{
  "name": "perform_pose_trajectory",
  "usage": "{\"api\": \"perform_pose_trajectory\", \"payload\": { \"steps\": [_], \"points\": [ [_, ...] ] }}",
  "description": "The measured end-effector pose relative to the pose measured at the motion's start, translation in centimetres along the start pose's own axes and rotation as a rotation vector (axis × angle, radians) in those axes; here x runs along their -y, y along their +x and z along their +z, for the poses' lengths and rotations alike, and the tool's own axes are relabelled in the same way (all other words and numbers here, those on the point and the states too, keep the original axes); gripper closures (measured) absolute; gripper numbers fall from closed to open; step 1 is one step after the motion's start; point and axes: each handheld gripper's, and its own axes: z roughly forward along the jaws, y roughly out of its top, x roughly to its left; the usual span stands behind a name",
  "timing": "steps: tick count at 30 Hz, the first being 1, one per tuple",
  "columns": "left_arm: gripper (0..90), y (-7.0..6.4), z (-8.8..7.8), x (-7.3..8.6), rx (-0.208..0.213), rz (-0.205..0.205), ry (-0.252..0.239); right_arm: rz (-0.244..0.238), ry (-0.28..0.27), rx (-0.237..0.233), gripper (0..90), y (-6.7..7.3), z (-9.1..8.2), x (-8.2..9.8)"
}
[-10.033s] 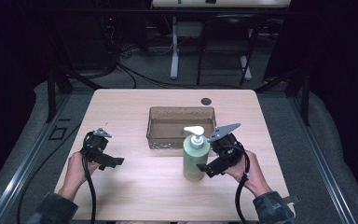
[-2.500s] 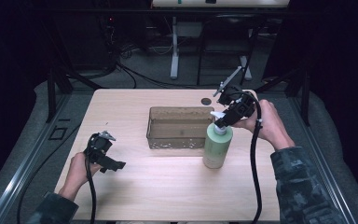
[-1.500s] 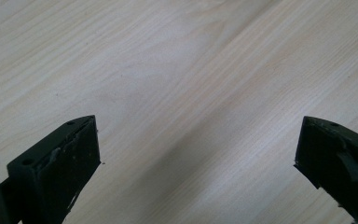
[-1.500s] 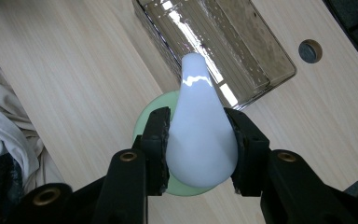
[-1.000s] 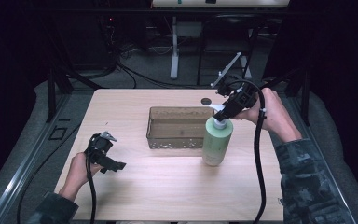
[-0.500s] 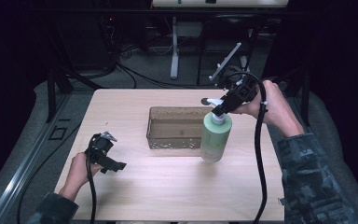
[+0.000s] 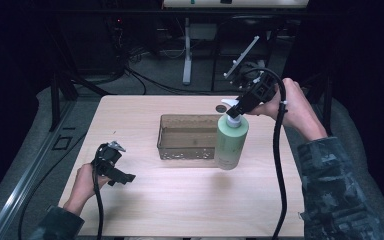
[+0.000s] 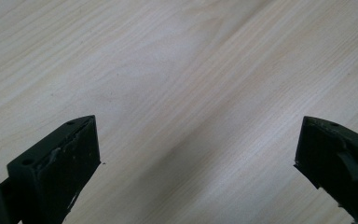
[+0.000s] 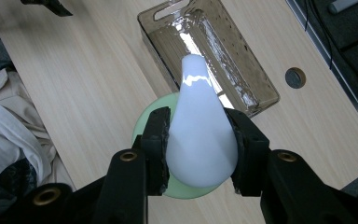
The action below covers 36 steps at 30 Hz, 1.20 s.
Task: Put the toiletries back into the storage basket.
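A pale green pump bottle (image 7: 231,142) with a white pump head (image 7: 228,104) hangs a little above the wooden table, by the right end of a clear brown bin (image 7: 180,150). My right gripper (image 7: 235,111) comes from the far right and is shut on the pump head. In the right gripper view the black jaws press both sides of the white pump head (image 9: 200,126), my right gripper (image 9: 200,116) sits above the green bottle (image 9: 142,128), and the bin (image 9: 249,49) lies beyond. My left gripper (image 7: 122,175) rests low at the table's left; its jaws (image 8: 198,130) stand wide over bare wood.
A dark round hole (image 7: 221,107) sits in the tabletop behind the bottle, also seen in the right gripper view (image 9: 294,78). Cables trail from both grippers. Dark floor, stands and cables lie beyond the table's far edge.
The right gripper has risen with the bottle and drifted slightly left, toward the bin. The left gripper has stayed where it was.
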Motion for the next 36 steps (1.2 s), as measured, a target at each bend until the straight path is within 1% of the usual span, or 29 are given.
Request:
{"api": "perform_pose_trajectory", "payload": {
  "steps": [5,13,23,30,36],
  "points": [
    [0.0,0.0,0.0,0.0,0.001,0.001,0.001,0.005,-0.006,0.002,63.1,-0.4,-0.4,-0.5],
    [0.0,0.0,0.0,0.0,0.001,0.002,0.005,0.003,-0.010,0.013,63.1,-0.7,-0.9,-1.1],
    [0.0,-0.1,0.1,0.0,0.003,0.004,0.011,0.020,-0.040,0.032,63.1,-1.2,-1.9,-2.0],
    [0.0,-0.1,0.1,0.0,0.004,0.004,0.011,0.030,-0.050,0.051,63.1,-1.7,-2.1,-2.7],
    [0.0,-0.1,0.1,0.0,0.005,0.006,0.012,0.030,-0.041,0.057,63.1,-1.9,-1.8,-3.1]
  ]
}}
